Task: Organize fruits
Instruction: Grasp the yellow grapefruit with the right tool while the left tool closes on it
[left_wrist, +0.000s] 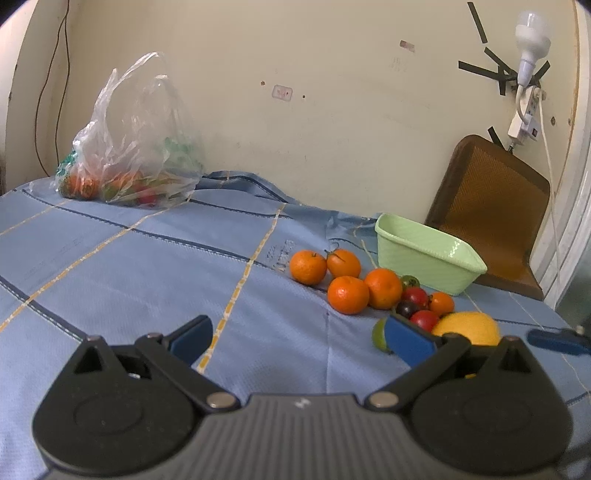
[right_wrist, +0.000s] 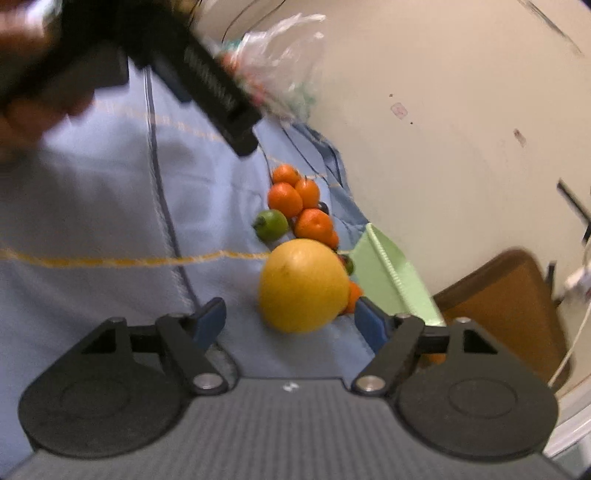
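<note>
Right wrist view: right tool (right_wrist: 290, 323) spread, its blue pads either side of the large round yellow citrus fruit (right_wrist: 303, 284), neither pad visibly pressing; picture blurred. Risk, judged: the smooth, wide fruit may roll off into the small orange mandarins (right_wrist: 284, 199) and cherry tomatoes (left_wrist: 415, 295) touching it, scattering them over the blue checked cloth surface (left_wrist: 147, 266), if the pads close off-centre. Yellow fruit lies just beside the pale green plastic basket (left_wrist: 428, 254), which shows no fruit inside; green lime (right_wrist: 271, 224) adjacent. Left tool (left_wrist: 299, 338) spread, empty, near the pile. Clear plastic bag (left_wrist: 136, 147) of further fruit stands well apart.
</note>
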